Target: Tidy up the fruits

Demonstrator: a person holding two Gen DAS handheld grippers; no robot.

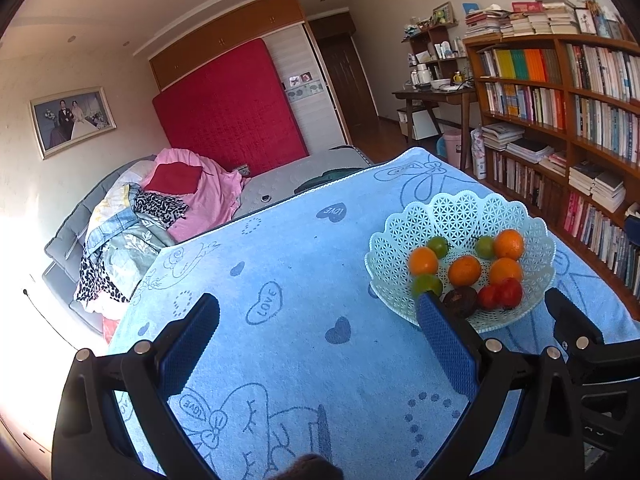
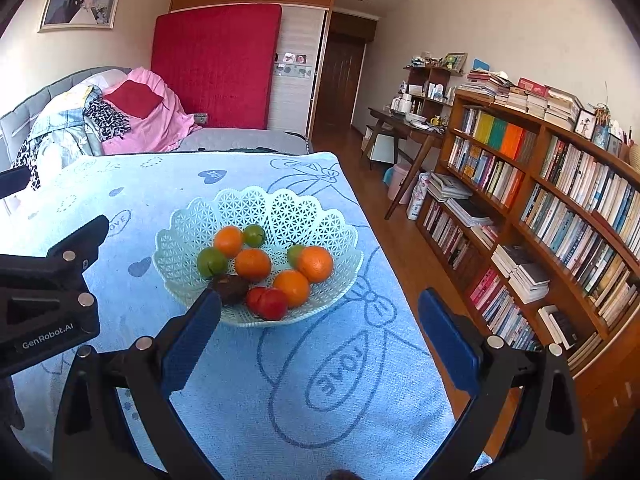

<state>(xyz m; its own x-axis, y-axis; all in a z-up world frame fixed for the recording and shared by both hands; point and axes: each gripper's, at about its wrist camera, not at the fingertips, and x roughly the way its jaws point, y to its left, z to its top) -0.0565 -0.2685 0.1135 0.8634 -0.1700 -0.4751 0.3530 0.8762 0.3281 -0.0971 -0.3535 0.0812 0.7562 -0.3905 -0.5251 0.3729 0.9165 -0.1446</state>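
Note:
A pale green lattice basket (image 1: 460,216) (image 2: 280,212) stands on the blue cloth-covered table (image 1: 300,264) (image 2: 280,380). It holds several oranges (image 1: 464,270) (image 2: 253,264), three green limes (image 1: 438,246) (image 2: 211,262), two red fruits (image 1: 506,293) (image 2: 272,303) and a dark brown fruit (image 1: 460,300) (image 2: 231,288). My left gripper (image 1: 320,312) is open and empty, left of the basket. My right gripper (image 2: 320,312) is open and empty, just in front of the basket; it also shows in the left wrist view (image 1: 576,320). The left gripper's body shows in the right wrist view (image 2: 52,292).
A bed with piled clothes (image 1: 160,208) (image 2: 120,120) lies beyond the table. A red mattress (image 1: 228,108) leans on the wardrobe. A tall bookshelf (image 2: 540,208) runs along the right wall, with a desk (image 2: 408,128) and pink bin (image 2: 400,180) past it.

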